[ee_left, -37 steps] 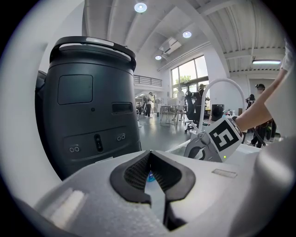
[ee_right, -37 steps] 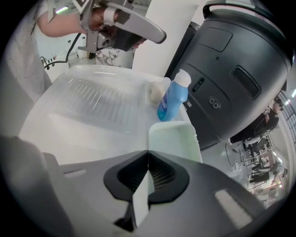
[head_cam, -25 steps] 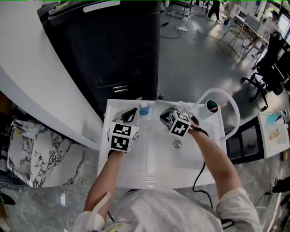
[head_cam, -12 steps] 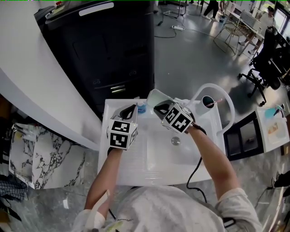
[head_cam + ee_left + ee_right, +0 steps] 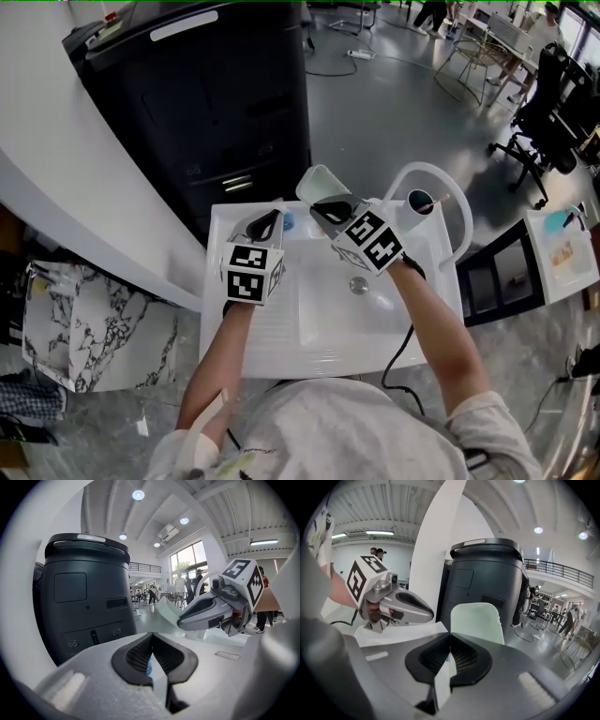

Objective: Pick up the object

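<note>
A pale green plastic cup [image 5: 322, 182] hangs tilted in the air above the back edge of the white sink [image 5: 328, 328]. My right gripper [image 5: 330, 208] is shut on the cup's wall; in the right gripper view the cup [image 5: 477, 623] stands just past the closed jaws [image 5: 450, 641]. From the left gripper view the cup [image 5: 167, 613] shows at the tip of the right gripper [image 5: 182, 620]. My left gripper [image 5: 265, 225] hovers left of it over the sink's back left corner, jaws [image 5: 152, 641] together and holding nothing.
A small blue-capped bottle [image 5: 286, 221] sits on the sink's back ledge behind the left gripper. A white arched faucet [image 5: 439, 178] and a cup with a toothbrush [image 5: 419, 202] stand at the back right. A tall black cabinet [image 5: 216, 103] rises behind the sink. The drain [image 5: 357, 285] lies mid-basin.
My right gripper has risen and rolled, lifting the cup clear above the sink's back edge. The left gripper has come up a little.
</note>
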